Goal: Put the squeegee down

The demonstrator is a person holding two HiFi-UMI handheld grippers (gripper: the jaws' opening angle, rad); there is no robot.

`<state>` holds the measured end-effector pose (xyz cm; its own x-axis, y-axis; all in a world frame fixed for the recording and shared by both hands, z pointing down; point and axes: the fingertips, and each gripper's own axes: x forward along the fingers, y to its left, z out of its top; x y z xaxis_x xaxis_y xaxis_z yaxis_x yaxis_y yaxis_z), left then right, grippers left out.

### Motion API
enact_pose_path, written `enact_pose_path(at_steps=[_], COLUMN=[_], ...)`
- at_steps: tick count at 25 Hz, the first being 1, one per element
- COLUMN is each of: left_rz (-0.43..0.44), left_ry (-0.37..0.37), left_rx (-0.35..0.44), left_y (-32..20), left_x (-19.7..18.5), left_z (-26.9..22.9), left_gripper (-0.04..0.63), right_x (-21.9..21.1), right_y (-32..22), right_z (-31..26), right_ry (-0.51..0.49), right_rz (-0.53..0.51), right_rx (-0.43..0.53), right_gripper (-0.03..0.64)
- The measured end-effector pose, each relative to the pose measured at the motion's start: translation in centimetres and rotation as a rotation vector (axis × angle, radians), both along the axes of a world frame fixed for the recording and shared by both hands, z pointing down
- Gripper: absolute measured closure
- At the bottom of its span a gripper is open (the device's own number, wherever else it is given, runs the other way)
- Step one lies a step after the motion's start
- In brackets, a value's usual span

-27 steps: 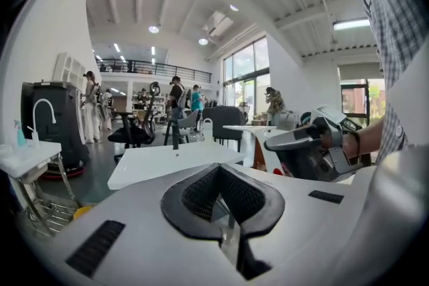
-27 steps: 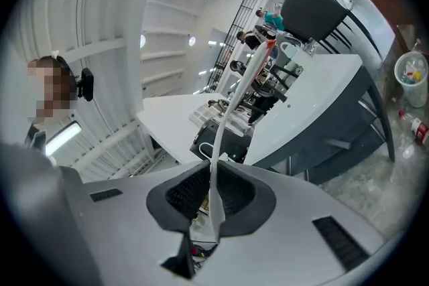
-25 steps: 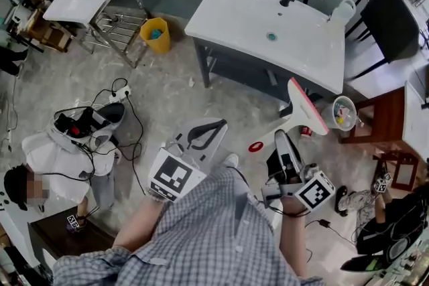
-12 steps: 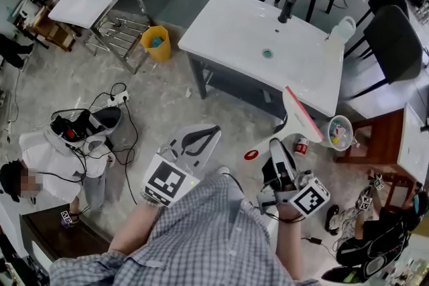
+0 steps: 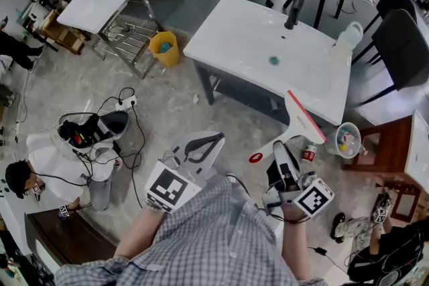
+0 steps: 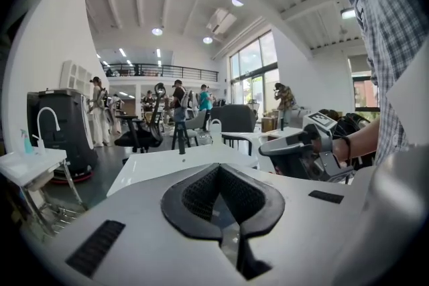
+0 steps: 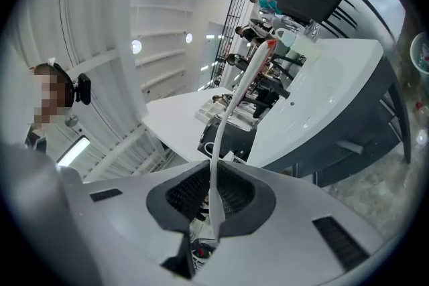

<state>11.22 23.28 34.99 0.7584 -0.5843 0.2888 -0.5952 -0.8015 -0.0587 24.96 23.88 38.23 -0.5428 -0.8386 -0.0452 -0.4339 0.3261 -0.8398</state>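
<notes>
The squeegee (image 5: pixel 300 118), white with a red blade, is held up just in front of the near edge of the white sink table (image 5: pixel 241 30). My right gripper (image 5: pixel 280 146) is shut on its handle. In the right gripper view the thin white squeegee handle (image 7: pixel 224 124) rises from between the jaws to the red-edged head. My left gripper (image 5: pixel 213 138) hovers over the floor to the left, shut with nothing in it. In the left gripper view its pads (image 6: pixel 201 194) meet at the tips, and the right gripper's body (image 6: pixel 301 151) shows beside it.
The table carries a black faucet (image 5: pixel 292 11) and a pale bottle (image 5: pixel 346 35). A yellow bin (image 5: pixel 164 47), a second small sink stand (image 5: pixel 100 0), floor cables (image 5: pixel 124 104) and a seated person (image 5: pixel 60 161) lie to the left. A round tub (image 5: pixel 345 140) and black chairs (image 5: pixel 402 43) stand to the right.
The head view has shifted a little. My right gripper keeps its hold on the squeegee near the table's front edge; the left gripper stays shut and empty.
</notes>
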Motion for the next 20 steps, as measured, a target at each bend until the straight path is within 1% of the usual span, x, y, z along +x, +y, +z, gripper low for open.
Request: enact_pose_path(at_steps=[4,9,16,20], left_rz=[-0.024,0.011,0.026,0.062], left_ry=[0.027,0.018,0.040,0.016], left_rx=[0.009,-0.010,-0.024,-0.040], left_y=[-1.5,-2.8,-6.1,-8.2], left_x=[-0.1,-0.2,-0.6,-0.4], left_z=[-0.1,0.6,0.9,1.6], left_gripper=[0.591,0.591,0.591,0.591], right_x=[-0.2,-0.4,-0.9,-1.0], right_y=[-0.9,-2.3,-5.1,-7.2], right_z=[0.5,0.5,0.8,1.1], right_ry=[0.012,0.013,0.023,0.027], right_rz=[-0.007,0.018,0.043,0.060], right_rx=[-0.014,-0.017,-0.029,-0.043], right_gripper=[0.584,0.584,0.584,0.584])
